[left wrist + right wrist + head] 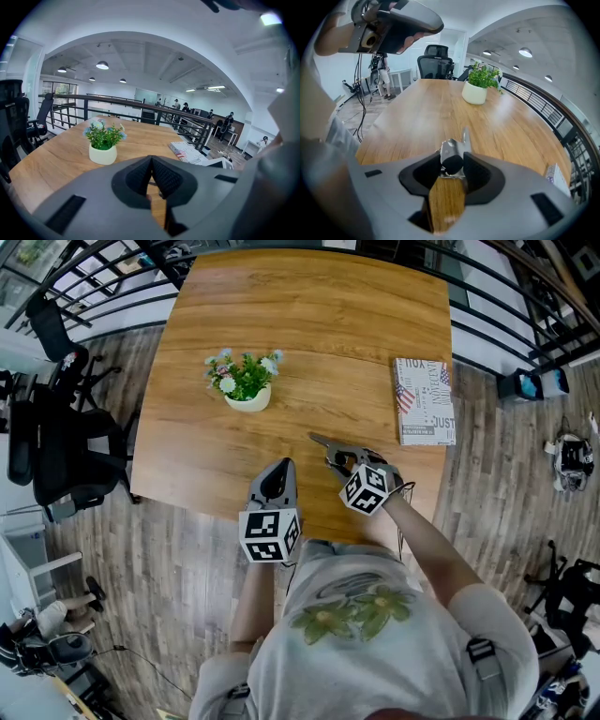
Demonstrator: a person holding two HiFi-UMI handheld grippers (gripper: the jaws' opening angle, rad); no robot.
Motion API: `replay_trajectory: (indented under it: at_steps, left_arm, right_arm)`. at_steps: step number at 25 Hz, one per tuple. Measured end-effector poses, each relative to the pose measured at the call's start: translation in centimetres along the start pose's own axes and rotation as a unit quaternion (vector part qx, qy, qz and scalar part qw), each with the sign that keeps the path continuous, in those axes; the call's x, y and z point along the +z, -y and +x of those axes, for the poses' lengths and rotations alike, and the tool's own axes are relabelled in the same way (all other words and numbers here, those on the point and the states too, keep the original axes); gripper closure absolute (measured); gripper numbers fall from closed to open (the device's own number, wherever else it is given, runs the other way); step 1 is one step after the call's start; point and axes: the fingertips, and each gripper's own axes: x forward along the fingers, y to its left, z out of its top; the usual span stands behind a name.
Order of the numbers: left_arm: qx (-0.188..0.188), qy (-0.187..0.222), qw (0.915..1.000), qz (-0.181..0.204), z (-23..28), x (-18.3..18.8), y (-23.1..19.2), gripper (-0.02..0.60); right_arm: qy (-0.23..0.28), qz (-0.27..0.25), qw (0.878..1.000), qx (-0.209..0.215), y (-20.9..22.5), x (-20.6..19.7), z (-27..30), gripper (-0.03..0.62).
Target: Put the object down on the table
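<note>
A small metal tool (453, 149) with a black round part and a thin pointed tip lies low over the wooden table (309, 315), between the pads of my right gripper (453, 164). Those pads stand slightly apart from it on both sides. From the head view, the tool's grey tip (323, 442) pokes out ahead of the right gripper (343, 463), near the table's front edge. My left gripper (280, 468) hovers just to the left, its pads pressed together (151, 161) with nothing between them.
A white pot of flowers (246, 382) stands mid-table to the left. A printed book (425, 400) lies at the right edge. Black office chairs (56, 442) stand on the floor at left. A dark railing (140, 105) runs behind the table.
</note>
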Motion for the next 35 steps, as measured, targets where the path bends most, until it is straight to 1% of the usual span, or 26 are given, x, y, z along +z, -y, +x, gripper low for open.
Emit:
replay_trajectory:
  at_steps: [7, 12, 15, 21, 29, 35]
  left_arm:
    - [-0.002, 0.002, 1.0, 0.0, 0.0, 0.0, 0.3, 0.57]
    - [-0.002, 0.001, 1.0, 0.0, -0.2, 0.0, 0.2, 0.57]
    - [-0.001, 0.002, 1.0, 0.001, -0.4, 0.2, 0.1, 0.569]
    - [-0.002, 0.009, 0.9999, 0.005, -0.7, 0.5, 0.2, 0.57]
    - [-0.003, 0.02, 0.9997, 0.011, -1.1, 1.2, 0.6, 0.569]
    - [-0.007, 0.029, 0.9995, 0.014, -1.6, 1.8, 1.1, 0.569]
  right_arm:
    - [0.0, 0.008, 1.0, 0.001, -0.1, -0.1, 0.0, 0.439]
    - [0.007, 0.065, 0.998, 0.027, -0.3, 0.4, -0.5, 0.424]
    - [0.019, 0.085, 0.996, 0.031, 0.0, 1.1, -1.2, 0.423]
    - [0.069, 0.125, 0.989, 0.023, 1.0, 3.7, -3.5, 0.424]
    - [0.144, 0.143, 0.979, -0.003, 2.7, 7.4, -7.7, 0.424]
    - [0.21, 0.159, 0.964, -0.019, 3.0, 10.1, -12.0, 0.458]
